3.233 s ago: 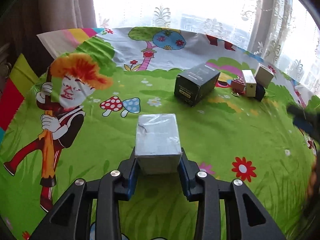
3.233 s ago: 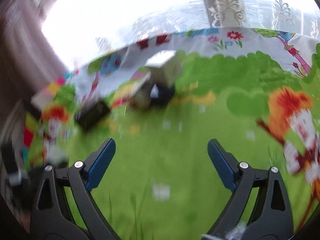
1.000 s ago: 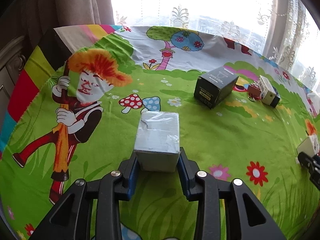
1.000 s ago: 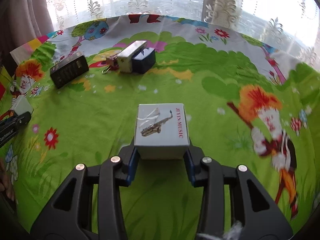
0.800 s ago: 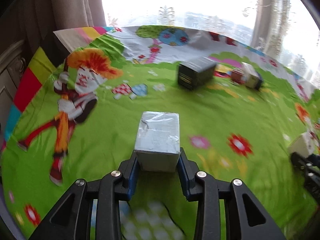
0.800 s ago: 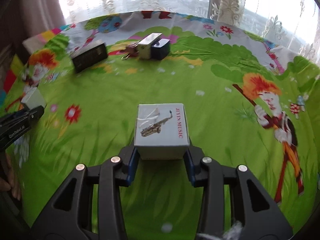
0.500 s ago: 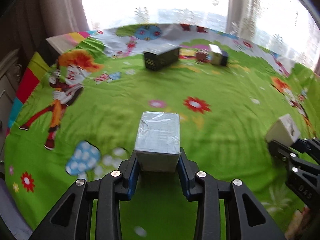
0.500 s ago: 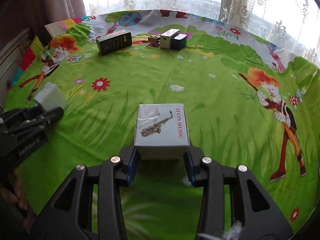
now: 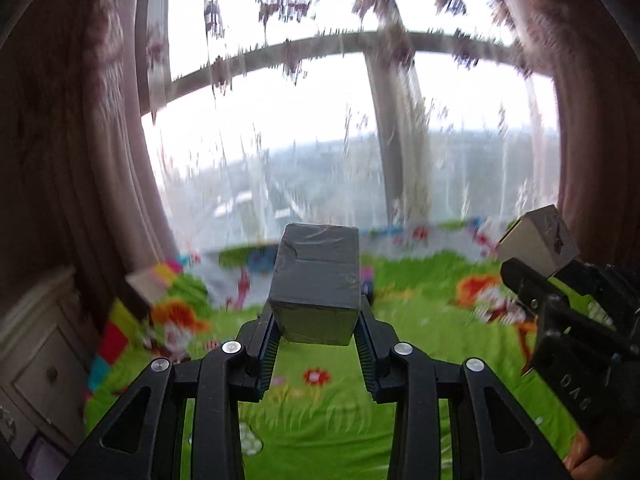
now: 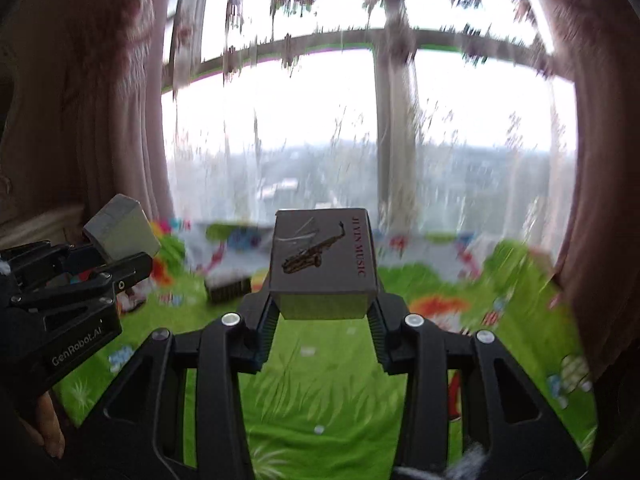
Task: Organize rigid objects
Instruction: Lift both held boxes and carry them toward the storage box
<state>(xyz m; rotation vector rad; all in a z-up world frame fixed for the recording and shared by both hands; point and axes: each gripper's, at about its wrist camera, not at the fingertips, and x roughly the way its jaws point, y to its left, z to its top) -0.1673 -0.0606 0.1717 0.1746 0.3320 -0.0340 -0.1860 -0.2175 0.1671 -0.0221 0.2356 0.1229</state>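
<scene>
- Left gripper (image 9: 316, 332): jaws clamped on the sides of a grey tape-wrapped box (image 9: 316, 284), held clear above the green cartoon-print cloth (image 9: 320, 420).
- Right gripper (image 10: 322, 316): closed on a white saxophone-print "JIYIN MUSIC" box (image 10: 324, 256), likewise in the air.
- Side grips leave the bases free, presumably for set-down.
- Small dark box (image 10: 228, 286) lies far back on the cloth.

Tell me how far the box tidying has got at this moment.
Nothing looks placed yet. In hand: the left gripper clamps a grey taped box, the right gripper a saxophone-print box, both above the green cloth. Left: setting both down; a dark box lies on the cloth.
</scene>
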